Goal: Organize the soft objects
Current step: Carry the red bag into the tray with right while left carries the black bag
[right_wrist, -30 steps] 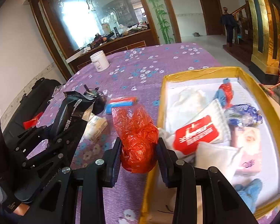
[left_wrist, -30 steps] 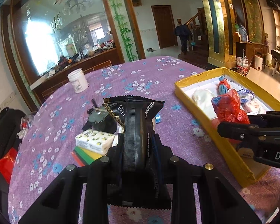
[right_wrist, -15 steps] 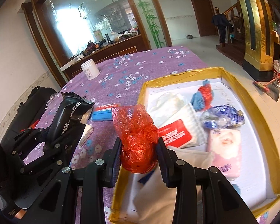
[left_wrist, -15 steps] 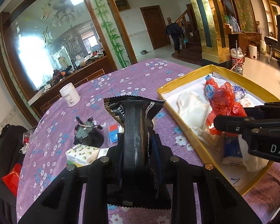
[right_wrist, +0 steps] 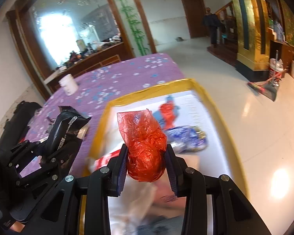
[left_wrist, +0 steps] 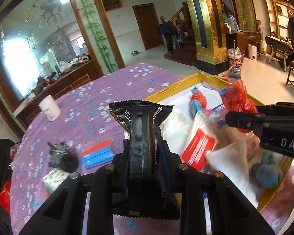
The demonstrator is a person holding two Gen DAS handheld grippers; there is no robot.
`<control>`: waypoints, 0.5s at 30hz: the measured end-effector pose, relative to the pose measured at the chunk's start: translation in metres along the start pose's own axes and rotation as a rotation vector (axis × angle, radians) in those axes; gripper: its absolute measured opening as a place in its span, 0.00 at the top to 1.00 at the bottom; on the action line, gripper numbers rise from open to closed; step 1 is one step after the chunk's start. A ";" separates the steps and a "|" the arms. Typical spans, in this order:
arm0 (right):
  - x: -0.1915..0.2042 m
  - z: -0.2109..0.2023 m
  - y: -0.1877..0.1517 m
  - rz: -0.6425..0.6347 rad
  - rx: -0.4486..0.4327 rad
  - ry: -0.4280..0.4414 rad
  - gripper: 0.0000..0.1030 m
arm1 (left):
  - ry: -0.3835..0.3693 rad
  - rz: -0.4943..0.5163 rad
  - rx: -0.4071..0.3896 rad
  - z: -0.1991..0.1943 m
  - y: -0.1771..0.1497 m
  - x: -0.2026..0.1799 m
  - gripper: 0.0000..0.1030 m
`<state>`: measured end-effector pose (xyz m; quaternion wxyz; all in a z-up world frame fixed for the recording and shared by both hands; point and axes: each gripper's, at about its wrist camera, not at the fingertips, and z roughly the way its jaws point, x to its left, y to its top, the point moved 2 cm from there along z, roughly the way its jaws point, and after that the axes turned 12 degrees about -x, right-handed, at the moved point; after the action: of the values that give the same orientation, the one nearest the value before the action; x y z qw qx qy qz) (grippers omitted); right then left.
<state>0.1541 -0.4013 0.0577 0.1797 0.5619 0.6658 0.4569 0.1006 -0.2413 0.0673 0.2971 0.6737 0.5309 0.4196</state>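
On the left, the left gripper (left_wrist: 145,152) is squeezing a black packet (left_wrist: 142,129) upright, its long axis running up from the jaws, at the near-left rim of the yellow box (right_wrist: 203,92). To its right, the right gripper (right_wrist: 146,163) is pinching a crumpled red bag (right_wrist: 145,146) directly over the box's white floor, so it looks nearer to dropping its load.

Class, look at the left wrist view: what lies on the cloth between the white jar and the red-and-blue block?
Nothing: between the white jar and the red-and-blue block only flowered purple tablecloth shows.
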 end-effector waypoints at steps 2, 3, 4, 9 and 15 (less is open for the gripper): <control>-0.009 0.005 0.004 -0.001 0.009 -0.029 0.61 | -0.014 0.000 0.013 0.011 0.002 -0.007 0.74; -0.013 0.009 0.006 -0.002 0.019 -0.045 0.61 | -0.019 0.000 0.018 0.017 0.004 -0.011 0.75; -0.015 0.012 0.007 -0.001 0.027 -0.052 0.61 | -0.018 0.003 0.024 0.021 0.004 -0.014 0.75; -0.026 0.026 0.008 0.006 0.057 -0.070 0.61 | -0.017 0.022 0.042 0.041 0.001 -0.033 0.74; -0.028 0.030 0.002 0.015 0.058 -0.057 0.61 | 0.007 0.045 0.010 0.042 -0.002 -0.040 0.74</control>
<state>0.1858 -0.4149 0.0362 0.1785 0.5847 0.6692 0.4225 0.1330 -0.2771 0.0362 0.2824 0.6853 0.5187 0.4260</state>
